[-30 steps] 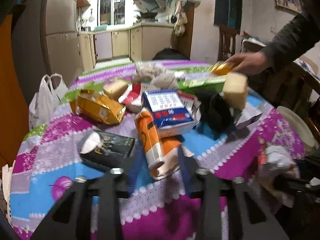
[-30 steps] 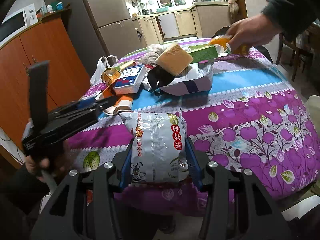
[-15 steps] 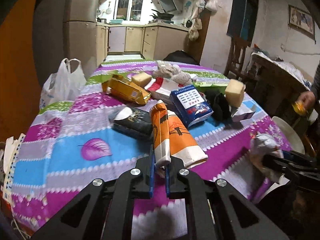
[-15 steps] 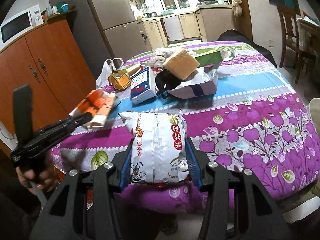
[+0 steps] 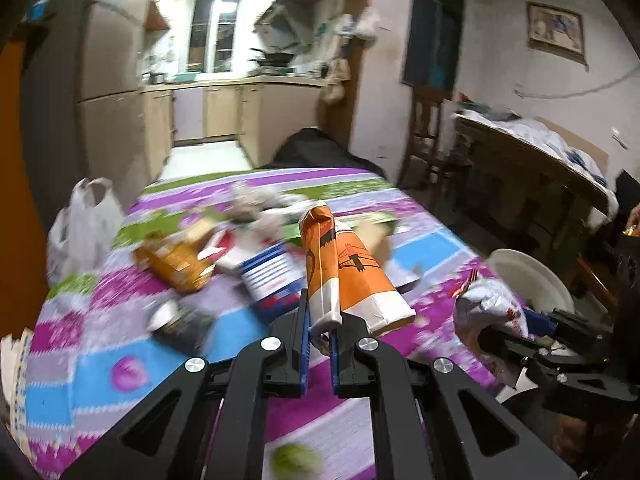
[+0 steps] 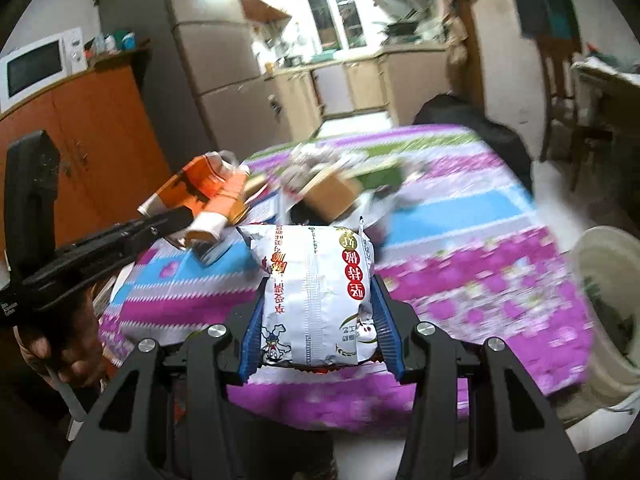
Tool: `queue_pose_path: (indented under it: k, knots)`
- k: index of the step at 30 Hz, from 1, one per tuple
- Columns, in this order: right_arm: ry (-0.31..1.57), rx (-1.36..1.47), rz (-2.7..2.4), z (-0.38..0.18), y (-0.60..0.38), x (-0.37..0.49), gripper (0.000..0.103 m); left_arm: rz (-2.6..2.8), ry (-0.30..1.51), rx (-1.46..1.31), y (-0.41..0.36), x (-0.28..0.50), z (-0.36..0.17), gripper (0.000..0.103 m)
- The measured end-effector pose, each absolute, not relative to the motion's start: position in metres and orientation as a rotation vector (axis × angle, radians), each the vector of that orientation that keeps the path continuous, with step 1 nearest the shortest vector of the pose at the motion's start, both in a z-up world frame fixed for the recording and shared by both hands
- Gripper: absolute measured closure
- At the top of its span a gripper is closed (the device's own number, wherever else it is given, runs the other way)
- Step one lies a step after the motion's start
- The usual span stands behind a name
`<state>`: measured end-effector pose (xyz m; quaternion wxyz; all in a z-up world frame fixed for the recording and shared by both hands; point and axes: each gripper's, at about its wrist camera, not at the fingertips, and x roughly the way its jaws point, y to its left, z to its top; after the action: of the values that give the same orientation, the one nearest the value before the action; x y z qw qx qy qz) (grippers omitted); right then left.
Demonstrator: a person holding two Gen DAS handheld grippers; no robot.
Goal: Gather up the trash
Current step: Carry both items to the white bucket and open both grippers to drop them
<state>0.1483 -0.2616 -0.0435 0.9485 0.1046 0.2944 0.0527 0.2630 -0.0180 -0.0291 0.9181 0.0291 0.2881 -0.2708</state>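
My left gripper (image 5: 320,320) is shut on an orange and white carton (image 5: 340,272) and holds it up above the table's near edge; it also shows in the right wrist view (image 6: 200,196). My right gripper (image 6: 318,320) is shut on a silver snack bag (image 6: 316,292) with red print, held above the table's near edge; the bag also shows in the left wrist view (image 5: 488,312). More trash lies on the purple patterned tablecloth (image 5: 100,360): a yellow packet (image 5: 176,264), a blue and white box (image 5: 272,280), a black box (image 5: 180,324).
A white bin (image 6: 608,300) stands by the table's right side, also in the left wrist view (image 5: 528,280). A white plastic bag (image 5: 84,228) hangs at the table's left. Orange cabinets (image 6: 80,128) with a microwave (image 6: 40,64) are on the left, chairs on the right.
My left gripper has lifted the orange carton off the table and pulled back. My right gripper with the snack bag has risen and swung toward the white bin. The views are motion-blurred.
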Motion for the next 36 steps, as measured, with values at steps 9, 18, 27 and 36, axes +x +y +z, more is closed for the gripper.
queue_pose_path:
  k: [9,18,27,36]
  knots:
    - [0.512,0.236,-0.229,0.022,-0.387,0.099,0.057,-0.83,0.568,0.186,-0.162,0.261,0.003,0.095]
    - [0.546,0.242,-0.489,0.055,-0.491,0.065,0.057,-1.059,0.538,0.302,-0.322,0.248,0.029,0.095]
    - [0.637,0.332,-0.589,0.06,-0.565,0.071,0.056,-1.164,0.517,0.382,-0.445,0.248,0.045,0.094]
    - [0.849,0.404,-0.559,0.008,-0.587,0.107,0.056,-1.169,0.608,0.524,-0.502,0.263,-0.009,0.094]
